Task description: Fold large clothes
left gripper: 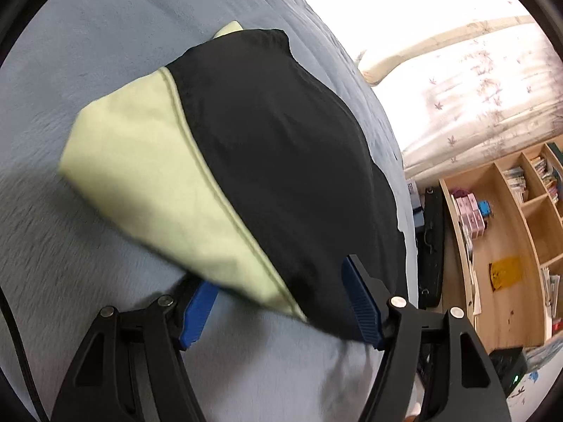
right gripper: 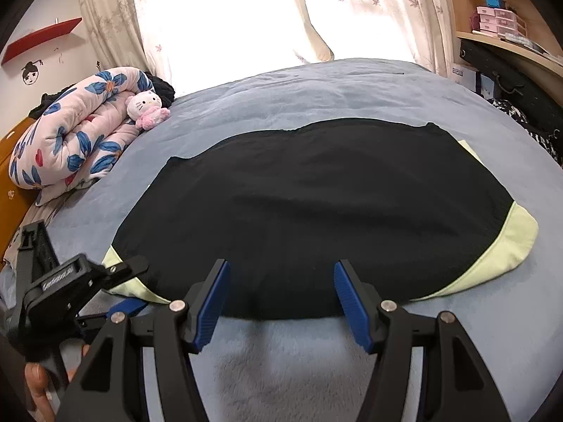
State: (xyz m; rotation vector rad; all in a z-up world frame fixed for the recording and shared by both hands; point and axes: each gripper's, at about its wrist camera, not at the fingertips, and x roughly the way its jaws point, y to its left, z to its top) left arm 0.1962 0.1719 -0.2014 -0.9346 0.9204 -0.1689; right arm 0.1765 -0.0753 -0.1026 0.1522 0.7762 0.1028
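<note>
A black garment with pale green sleeves [right gripper: 316, 211] lies spread flat on the blue bedcover; it also shows in the left wrist view [left gripper: 274, 161]. My left gripper [left gripper: 281, 292] is open, its blue fingers [left gripper: 362, 302] straddling the garment's near corner where a green sleeve [left gripper: 151, 172] meets the black cloth. In the right wrist view the left gripper [right gripper: 116, 281] sits at the garment's left green corner. My right gripper [right gripper: 281, 288] is open, its blue fingers [right gripper: 213, 302] over the garment's near hem.
The blue bedcover [right gripper: 316, 84] fills the bed. A rolled floral quilt [right gripper: 74, 130] and a plush toy [right gripper: 147, 109] lie at the far left. Curtains [right gripper: 369, 7] hang behind. Wooden shelves [left gripper: 510, 225] and a black case [left gripper: 431, 246] stand beside the bed.
</note>
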